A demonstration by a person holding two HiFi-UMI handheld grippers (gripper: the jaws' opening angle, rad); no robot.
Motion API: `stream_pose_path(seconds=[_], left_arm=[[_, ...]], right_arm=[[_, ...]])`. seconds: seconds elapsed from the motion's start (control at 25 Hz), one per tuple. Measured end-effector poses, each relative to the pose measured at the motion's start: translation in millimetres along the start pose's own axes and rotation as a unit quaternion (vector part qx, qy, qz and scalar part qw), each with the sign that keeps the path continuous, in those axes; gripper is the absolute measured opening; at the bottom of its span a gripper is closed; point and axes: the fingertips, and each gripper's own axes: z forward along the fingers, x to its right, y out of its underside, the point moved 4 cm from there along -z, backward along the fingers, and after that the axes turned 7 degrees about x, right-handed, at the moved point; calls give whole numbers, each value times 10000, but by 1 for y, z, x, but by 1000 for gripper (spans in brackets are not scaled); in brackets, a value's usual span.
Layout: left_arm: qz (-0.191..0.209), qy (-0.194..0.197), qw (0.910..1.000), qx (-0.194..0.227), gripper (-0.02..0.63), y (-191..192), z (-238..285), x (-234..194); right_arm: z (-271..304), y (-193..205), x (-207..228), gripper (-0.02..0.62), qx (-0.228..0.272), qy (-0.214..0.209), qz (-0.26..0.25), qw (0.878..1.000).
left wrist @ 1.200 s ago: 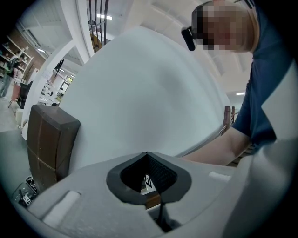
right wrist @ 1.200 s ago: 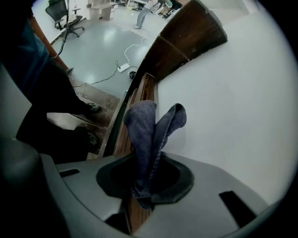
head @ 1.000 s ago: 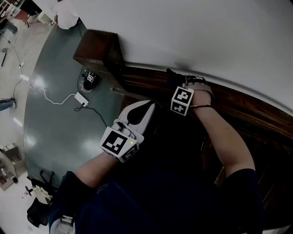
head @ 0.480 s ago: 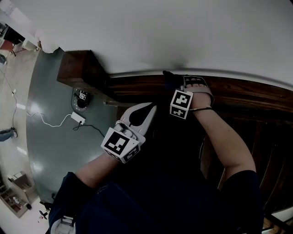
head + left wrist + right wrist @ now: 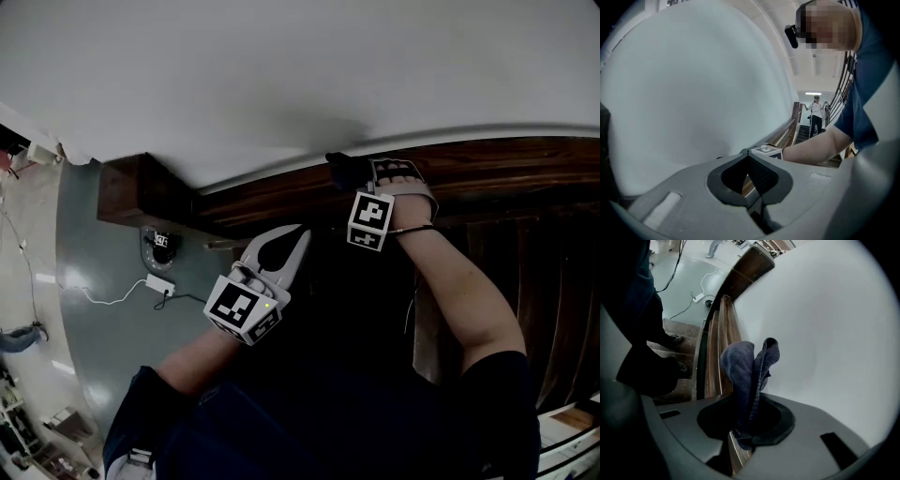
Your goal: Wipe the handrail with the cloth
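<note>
"Right hand-held gripper (image 5: 745, 430), status?"
"Clamped on the cloth (image 5: 751, 366), at the handrail (image 5: 723, 333). Left hand-held gripper (image 5: 751, 161) closed, empty, nearer."
"Progress?"
"Mid-wipe, by my judgement. The stretch left toward the end post (image 5: 131, 192) looks outstanding."

dim, underexposed frames; strong fisheye edge distortion.

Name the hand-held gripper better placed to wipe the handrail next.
Right. The right hand-held gripper is shut on the cloth at the handrail; the left hand-held gripper is shut, empty and off the rail.
</note>
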Motion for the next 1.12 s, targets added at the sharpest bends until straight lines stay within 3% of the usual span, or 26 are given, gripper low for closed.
stream_pose_path(seconds=[0.44, 0.76, 1.12], left_arm=[[52, 696, 9972, -256, 3, 4, 56, 34], [113, 1292, 9906, -445, 3, 5, 98, 66], [110, 1891, 9804, -534, 3, 9, 141, 98]], right_arm=[[-24, 81, 29, 89, -239, 437, 666, 9965], [-51, 152, 49, 89, -449, 815, 1069, 9899], [-84, 243, 76, 89, -878, 1353, 1622, 9735]])
